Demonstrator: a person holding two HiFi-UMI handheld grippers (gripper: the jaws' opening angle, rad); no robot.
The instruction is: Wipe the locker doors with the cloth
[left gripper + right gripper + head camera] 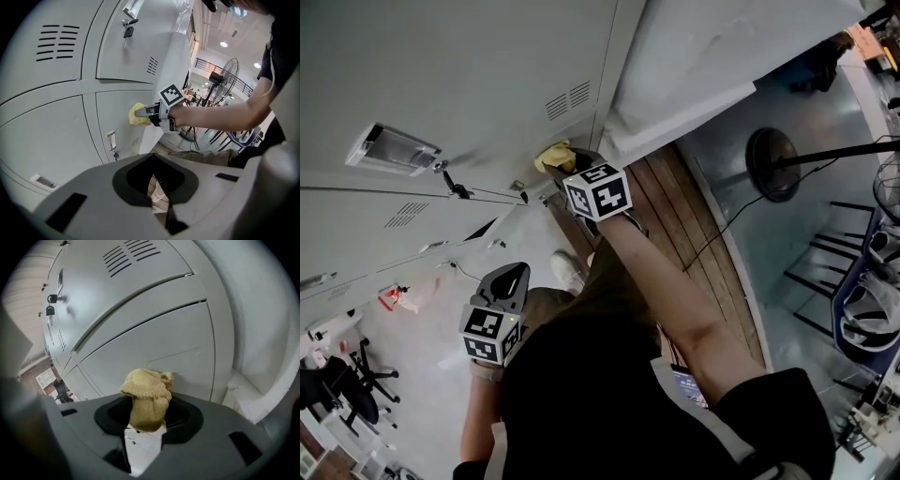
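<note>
Grey metal locker doors point(441, 66) fill the upper left of the head view. A yellow cloth point(553, 155) is pressed against a lower door, and my right gripper point(570, 171) is shut on it. In the right gripper view the bunched cloth point(146, 392) sticks out of the jaws of the right gripper point(147, 416) and touches the door panel point(154, 348). The left gripper point(510, 280) hangs lower, away from the lockers, shut with nothing in it. The left gripper view shows that left gripper point(159, 197) near the bottom edge, and the cloth point(137, 116) on the door further off.
A key hangs from a locker lock point(455, 183), also in the right gripper view as the key point(49, 310). A white pillar point(694, 56) stands right of the lockers. A pedestal fan base point(773, 161) and its cable lie beyond the wooden floor strip point(675, 216). An office chair point(347, 389) stands at lower left.
</note>
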